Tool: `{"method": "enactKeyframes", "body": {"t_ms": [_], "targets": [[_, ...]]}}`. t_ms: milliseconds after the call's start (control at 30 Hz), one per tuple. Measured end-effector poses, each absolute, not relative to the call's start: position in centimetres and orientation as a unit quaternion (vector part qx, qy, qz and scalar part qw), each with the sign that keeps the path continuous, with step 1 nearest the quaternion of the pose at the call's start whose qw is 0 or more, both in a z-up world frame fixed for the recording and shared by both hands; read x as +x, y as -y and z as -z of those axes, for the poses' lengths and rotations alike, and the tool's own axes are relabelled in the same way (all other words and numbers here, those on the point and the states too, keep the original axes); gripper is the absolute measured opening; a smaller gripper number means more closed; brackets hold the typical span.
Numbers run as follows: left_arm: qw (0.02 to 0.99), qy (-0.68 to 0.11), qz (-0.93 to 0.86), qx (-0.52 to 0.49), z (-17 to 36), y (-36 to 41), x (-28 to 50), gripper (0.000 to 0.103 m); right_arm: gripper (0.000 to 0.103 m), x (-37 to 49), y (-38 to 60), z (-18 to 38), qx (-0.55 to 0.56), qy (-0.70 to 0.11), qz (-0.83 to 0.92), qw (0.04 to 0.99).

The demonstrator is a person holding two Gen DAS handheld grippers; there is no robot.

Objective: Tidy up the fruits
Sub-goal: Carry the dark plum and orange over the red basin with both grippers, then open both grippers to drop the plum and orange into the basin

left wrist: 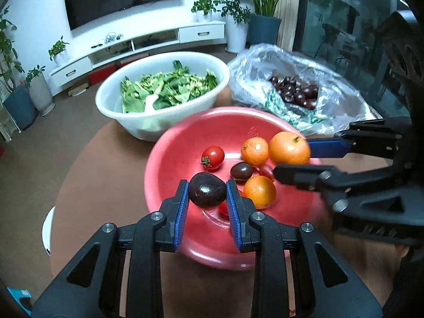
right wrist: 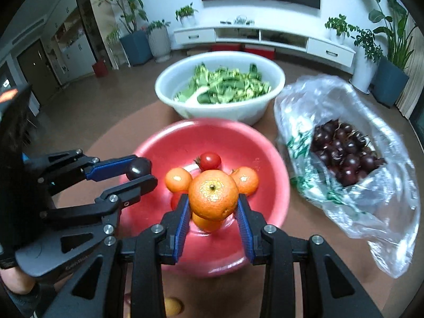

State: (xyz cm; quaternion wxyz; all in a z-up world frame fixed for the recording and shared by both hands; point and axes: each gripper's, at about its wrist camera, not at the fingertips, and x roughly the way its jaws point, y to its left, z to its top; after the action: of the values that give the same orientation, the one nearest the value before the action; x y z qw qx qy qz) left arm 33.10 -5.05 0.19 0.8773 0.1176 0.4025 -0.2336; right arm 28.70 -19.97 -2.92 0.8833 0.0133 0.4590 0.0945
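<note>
Both grippers blur-edged; orange (right wrist: 213, 194) hides another fruit beneath, red basin (right wrist: 159, 143).

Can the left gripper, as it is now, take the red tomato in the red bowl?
Probably not yet. The left gripper is shut on a dark plum, so it has no free grip. The red tomato lies uncovered in the red bowl.
</note>
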Motion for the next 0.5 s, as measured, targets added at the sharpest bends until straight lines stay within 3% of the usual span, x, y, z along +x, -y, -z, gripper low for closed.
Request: {"method": "enactKeyframes", "body": {"t_ms": [500], "targets": [[0.875,-0.417,0.209,0.129,3.7,5.7,33.9,0.029,0.040,29.3,19.0,5.9,-0.019,-0.472,-0.079,0.878]]}}
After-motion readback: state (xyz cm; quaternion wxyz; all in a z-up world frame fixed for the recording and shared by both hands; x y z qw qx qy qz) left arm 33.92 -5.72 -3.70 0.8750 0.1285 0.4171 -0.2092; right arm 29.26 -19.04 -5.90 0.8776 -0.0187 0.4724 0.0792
